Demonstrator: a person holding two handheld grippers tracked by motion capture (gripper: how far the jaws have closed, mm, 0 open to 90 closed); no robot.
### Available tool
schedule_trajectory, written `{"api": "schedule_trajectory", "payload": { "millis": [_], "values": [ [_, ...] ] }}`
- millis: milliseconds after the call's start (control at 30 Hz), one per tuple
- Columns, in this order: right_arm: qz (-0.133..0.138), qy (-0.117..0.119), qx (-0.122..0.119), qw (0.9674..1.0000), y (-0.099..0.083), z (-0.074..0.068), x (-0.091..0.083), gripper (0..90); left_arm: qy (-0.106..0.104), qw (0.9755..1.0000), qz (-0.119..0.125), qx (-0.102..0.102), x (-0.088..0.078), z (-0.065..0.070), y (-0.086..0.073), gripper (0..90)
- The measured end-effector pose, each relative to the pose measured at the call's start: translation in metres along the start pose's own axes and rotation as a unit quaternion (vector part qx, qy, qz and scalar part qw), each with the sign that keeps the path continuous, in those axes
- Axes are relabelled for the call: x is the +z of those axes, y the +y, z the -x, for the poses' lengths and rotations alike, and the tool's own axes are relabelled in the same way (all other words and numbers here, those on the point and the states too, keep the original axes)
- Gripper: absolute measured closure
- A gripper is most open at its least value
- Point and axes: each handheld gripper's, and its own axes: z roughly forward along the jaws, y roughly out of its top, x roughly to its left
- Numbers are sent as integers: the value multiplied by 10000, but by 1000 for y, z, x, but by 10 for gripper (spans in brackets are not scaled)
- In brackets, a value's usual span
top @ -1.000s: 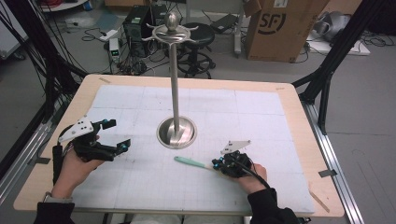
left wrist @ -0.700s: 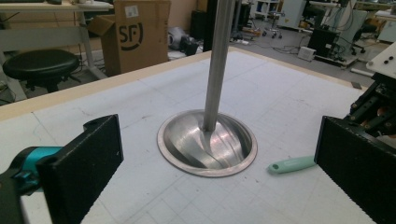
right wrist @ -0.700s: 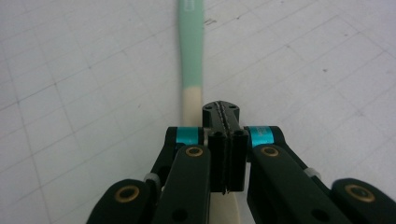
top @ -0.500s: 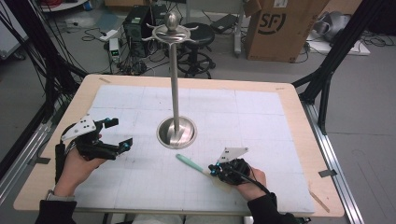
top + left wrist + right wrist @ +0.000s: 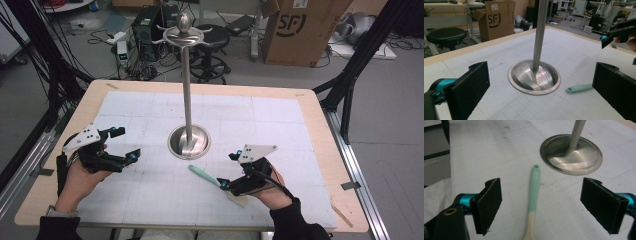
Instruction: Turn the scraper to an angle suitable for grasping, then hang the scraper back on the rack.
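The spatula (image 5: 216, 181) lay flat on the white mat (image 5: 150, 110) of the desk (image 5: 320, 125), in front of the stand (image 5: 188, 140) and a little toward the person's right. Its mint handle pointed up toward the round steel base of the stand, stopping just short of it and not touching. Its pale blade end lay nearest the person, partly under the right gripper (image 5: 231, 170).

That gripper hung over the spatula with its jaws spread wide. They had just been opening, and nothing was pinched between them. In the right gripper view the spatula (image 5: 534, 187) ran up the gap between the two black pads (image 5: 489, 202), apart from both, and lay on the mat below them.

The left gripper (image 5: 124, 142) sat well apart on the other side of the desk, in the person's left hand (image 5: 80, 175), pointing toward the stand. Its jaws were wide open too and held nothing. In the left gripper view the stand's base (image 5: 534, 76) showed between the pads (image 5: 472, 82), farther off, and the tip of the mint handle (image 5: 579, 88) peeked out beside the pad at the right.

The stand's thin steel pole stood upright from the base, with a knob and curled hooks on top.
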Motion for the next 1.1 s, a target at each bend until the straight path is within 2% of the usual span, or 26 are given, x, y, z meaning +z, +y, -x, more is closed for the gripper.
{"api": "schedule_trajectory", "payload": {
  "millis": [67, 133, 267, 500, 567, 633, 667, 700, 767, 800, 867, 900, 933, 967, 1000, 1067, 1100],
  "values": [
    [-88, 2, -14, 10000, 2, -2, 0, 88, -1, 10000, -24, 1, 0, 0, 0, 17],
    [-159, 17, -12, 9999, 3, -3, 1, 12, 0, 10000, -28, -1, 0, 0, 0, 17],
    [-233, 35, -10, 9997, 5, -4, 2, 12, -11, 10000, -29, 11, 0, 1, 0, 17],
    [-760, -57, 43, 9971, 6, -1, 20, 12, 3, 10000, -57, 17, 0, 1, -1, 17],
    [-982, -103, 17, 9951, 6, -1, 27, 12, -16, 10000, -66, 9, 0, 1, -1, 17],
    [-1293, -126, 71, 9915, 6, -2, 36, 12, -14, 10000, -55, 11, 0, 1, -1, 17],
    [-1293, -126, 71, 9915, 6, -2, 36, 12, -16, 10000, -50, 4, 0, 1, -1, 17],
    [-1505, -89, 162, 9884, 5, -2, 42, 25, -6, 10000, -53, 3, 0, 2, -1, 17],
    [-1728, 71, 251, 9846, 4, -1, 48, 42, -16, 10000, -62, -2, -1, 2, -2, 17],
    [-1823, 80, 304, 9827, 4, -1, 51, 43, -16, 10000, -57, -10, -1, 2, -2, 17],
    [-1915, 40, 305, 9810, 4, 1, 54, 64, -28, 10000, -58, 5, -2, 2, -2, 17],
    [-2008, 52, 357, 9790, 5, 2, 56, 82, -28, 10000, -44, -15, -2, 2, -2, 17],
    [-2060, 47, 372, 9778, 5, 2, 56, 124, -9, 10000, -36, -8, -3, 2, -2, 17],
    [-2060, 47, 372, 9778, 5, 2, 56, 124, -13, 10000, -34, -14, -3, 2, -2, 17],
    [-2159, 60, 423, 9755, 4, 3, 57, 174, 4, 10000, -36, -25, -4, 2, -2, 17],
    [-2171, 34, 431, 9752, 4, 3, 57, 187, 3, 10000, -47, -26, -4, 1, -2, 17],
    [-2238, 31, 427, 9737, 3, 2, 58, 252, 9, 10000, -53, -20, -3, 2, -2, 17]
  ]
}}
